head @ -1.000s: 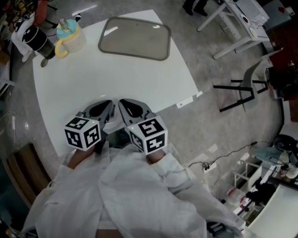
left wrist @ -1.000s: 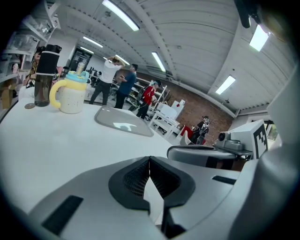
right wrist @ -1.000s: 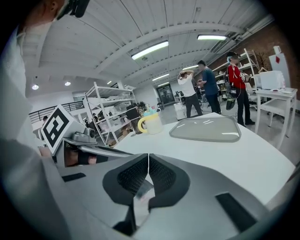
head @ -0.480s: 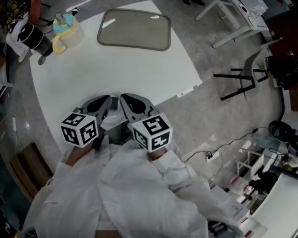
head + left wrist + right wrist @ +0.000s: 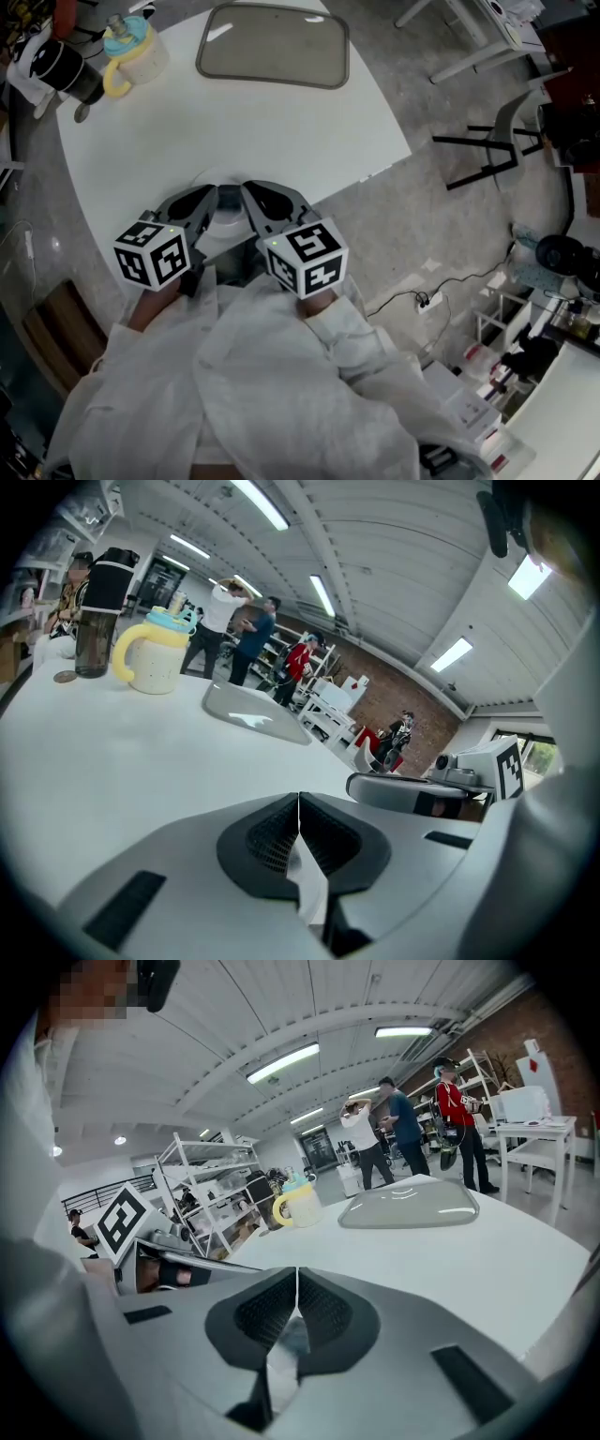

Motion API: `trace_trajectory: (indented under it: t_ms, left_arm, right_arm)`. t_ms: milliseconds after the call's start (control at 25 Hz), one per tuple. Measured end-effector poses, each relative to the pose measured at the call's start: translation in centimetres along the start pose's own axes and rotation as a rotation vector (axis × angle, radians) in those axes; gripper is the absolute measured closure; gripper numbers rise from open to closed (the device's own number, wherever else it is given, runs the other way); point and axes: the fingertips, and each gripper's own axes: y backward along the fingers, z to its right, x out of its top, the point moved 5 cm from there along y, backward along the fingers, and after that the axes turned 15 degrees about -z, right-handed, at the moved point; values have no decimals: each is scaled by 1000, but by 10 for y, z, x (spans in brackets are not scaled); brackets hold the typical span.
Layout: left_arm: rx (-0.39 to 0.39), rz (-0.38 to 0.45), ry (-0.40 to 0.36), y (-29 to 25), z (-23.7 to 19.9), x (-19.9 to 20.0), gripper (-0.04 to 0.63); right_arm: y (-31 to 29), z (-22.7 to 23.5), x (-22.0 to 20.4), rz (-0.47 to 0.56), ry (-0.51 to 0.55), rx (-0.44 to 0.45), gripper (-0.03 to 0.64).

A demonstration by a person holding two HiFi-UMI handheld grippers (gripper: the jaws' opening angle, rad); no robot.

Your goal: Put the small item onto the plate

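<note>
Both grippers are held side by side over the near edge of the white tabletop (image 5: pixel 244 131), well apart from everything that stands on it. The jaws of the left gripper (image 5: pixel 298 803) are pressed fully together and nothing is gripped between them. The jaws of the right gripper (image 5: pixel 297 1279) are likewise closed tight on nothing.

At the far end of the tabletop a flat grey plate (image 5: pixel 272 47) with rounded corners is seen. Only reflections of the ceiling lights are seen on its surface. At the far left corner a pale cup (image 5: pixel 131 52) with a yellow handle (image 5: pixel 111 82) is placed. It is closed by a blue lid (image 5: pixel 127 37), so what is in it cannot be told. Just beside the cup, on the side away from the plate, a dark bottle (image 5: pixel 66 70) with a black top is stood upright. What it contains cannot be made out either.

The small item (image 5: pixel 64 677), a flat brown round piece, is found lying on the tabletop just beside the base of the bottle. It is well apart from the plate, with the cup between the two.
</note>
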Motion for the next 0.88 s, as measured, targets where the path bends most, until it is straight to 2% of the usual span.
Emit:
trace_trajectory:
  t_ms: [280,560,880]
  left_arm:
    - [35,-12,51,5,-15,-10,584]
    - [27,10,116,11,-31,-28,583]
    - [36,-63,156,14,-47,-59,583]
  right_arm:
    - [-4,9,-11,-25,-51,-20,600]
    - [-14,8,-28,-72,-85,3,600]
    - [-24,2,-57,-160,-141,11,598]
